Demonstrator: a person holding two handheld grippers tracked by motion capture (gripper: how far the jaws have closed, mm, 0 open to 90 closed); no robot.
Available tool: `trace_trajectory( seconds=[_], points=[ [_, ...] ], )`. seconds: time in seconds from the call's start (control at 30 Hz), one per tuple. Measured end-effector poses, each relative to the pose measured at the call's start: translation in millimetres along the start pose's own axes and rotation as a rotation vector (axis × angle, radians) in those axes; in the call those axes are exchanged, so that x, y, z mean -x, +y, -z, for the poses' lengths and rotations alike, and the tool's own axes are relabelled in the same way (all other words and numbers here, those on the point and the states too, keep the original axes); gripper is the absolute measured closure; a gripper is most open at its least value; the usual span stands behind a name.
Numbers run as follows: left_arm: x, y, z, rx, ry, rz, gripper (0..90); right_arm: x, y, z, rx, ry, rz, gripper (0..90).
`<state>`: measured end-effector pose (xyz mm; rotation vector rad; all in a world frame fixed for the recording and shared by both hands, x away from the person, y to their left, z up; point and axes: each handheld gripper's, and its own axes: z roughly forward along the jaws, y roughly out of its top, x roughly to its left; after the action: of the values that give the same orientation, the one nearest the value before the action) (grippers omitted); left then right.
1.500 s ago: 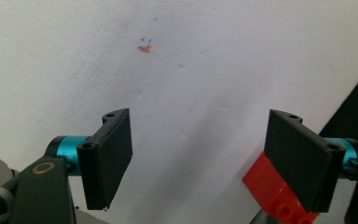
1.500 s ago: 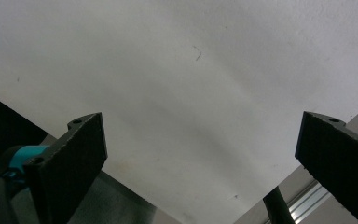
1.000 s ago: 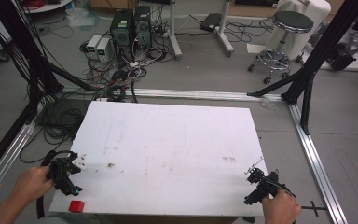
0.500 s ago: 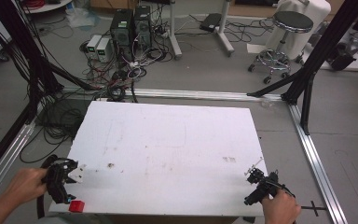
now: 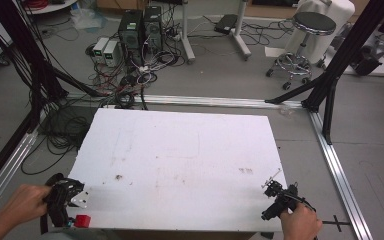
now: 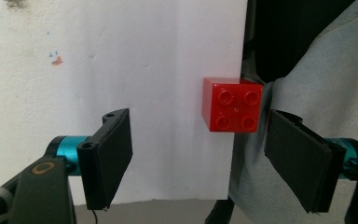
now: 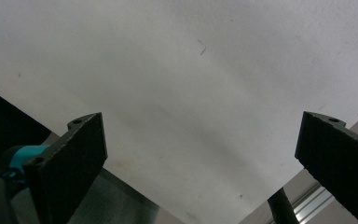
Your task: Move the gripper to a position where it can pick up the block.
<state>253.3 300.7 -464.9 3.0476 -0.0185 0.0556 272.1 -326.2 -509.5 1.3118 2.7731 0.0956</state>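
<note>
Grey workshop flooring surrounds a white counter [image 5: 180,165] that fills the middle of the high view, its top marked with faint pencil lines and a few brownish smudges. Beyond the counter's far edge, in the upper left of the frame, two computer towers [image 5: 141,27] stand amid a tangle of cables [image 5: 130,85]. A round stool [image 5: 307,35] on a chrome base sits at upper right, and black frame struts [image 5: 340,55] slant down both sides. Aluminium rails [image 5: 337,165] run along the floor beside the counter.

At lower left of the high view, a hand [image 5: 22,202] holds the left tongs [image 5: 65,200] over the counter's near left corner. A red block [image 5: 82,220] lies on the counter at that corner, right at the near edge and just beside the tongs. In the left gripper view the block [image 6: 233,105] shows four round studs on top and sits at the counter's edge, between the two black jaws and beyond their tips, touching neither. The jaws stand wide apart with nothing between their pads. Pale fabric [image 6: 307,84] hangs just past the counter's edge on the right of that view.

At lower right of the high view, another hand [image 5: 300,225] holds the right tongs [image 5: 275,192] above the counter's near right corner. In the right gripper view its jaws are spread wide and empty, with bare white counter [image 7: 191,84] ahead of them.
</note>
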Motion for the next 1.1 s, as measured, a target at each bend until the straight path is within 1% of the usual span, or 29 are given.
trace_trajectory(
  seconds=[0.13,0.2,0.27,0.33,0.37,0.5,0.63,0.77,0.8,0.87,0.93,1.03,1.07,1.1],
  points=[
    [3.7,0.4,-1.1,-0.003,0.004,-0.011,23.7,0.0,0.2,-0.2,0.0,0.0,0.001,1.2],
    [7.6,0.7,-4.2,-0.01,0.009,-0.028,23.6,-0.1,0.0,0.0,-0.003,0.002,-0.002,1.2],
    [8.6,0.5,-5.3,-0.009,0.014,-0.027,23.7,0.0,-0.2,-0.1,-0.004,0.002,-0.003,1.2],
    [10.9,0.3,-8.1,-0.009,0.008,-0.032,23.6,0.2,-0.2,-0.4,-0.003,0.003,-0.001,1.2],
    [12.7,0.3,-10.6,-0.016,0.002,-0.038,23.7,-0.3,-0.2,-1.0,-0.004,0.003,-0.002,1.2],
    [16.6,-0.4,-15.1,-0.016,0.006,-0.047,23.7,-0.2,-0.2,-1.1,-0.002,0.001,-0.001,1.2],
    [18.1,-0.4,-20.7,-0.019,-0.01,-0.049,23.6,-0.7,0.3,-1.9,-0.004,0.001,0.002,1.2],
    [19.8,0.1,-26.5,-0.017,-0.01,-0.055,23.7,-0.6,0.1,-2.1,-0.007,0.004,0.002,1.2],
    [20.2,0.3,-27.8,-0.019,-0.016,-0.053,23.7,-0.5,-0.2,-2.3,-0.004,0.002,0.0,1.2],
    [21.0,1.0,-30.4,-0.026,-0.007,-0.061,23.6,-0.2,-0.5,-2.1,-0.005,0.003,0.002,1.2],
    [21.5,1.4,-31.9,-0.031,-0.014,-0.059,23.7,-0.1,-0.5,-2.3,-0.006,0.002,0.004,1.2],
    [23.4,2.3,-39.3,-0.04,-0.012,-0.066,23.7,-0.5,-0.2,-2.2,-0.006,0.003,0.002,1.2],
    [23.4,2.3,-39.3,-0.04,-0.012,-0.066,23.7,-0.7,-0.1,-2.1,-0.007,0.002,0.002,1.2],
    [23.8,2.1,-42.6,-0.042,-0.018,-0.068,23.6,-0.6,0.0,-1.9,-0.01,0.001,0.004,1.2]
  ],
)
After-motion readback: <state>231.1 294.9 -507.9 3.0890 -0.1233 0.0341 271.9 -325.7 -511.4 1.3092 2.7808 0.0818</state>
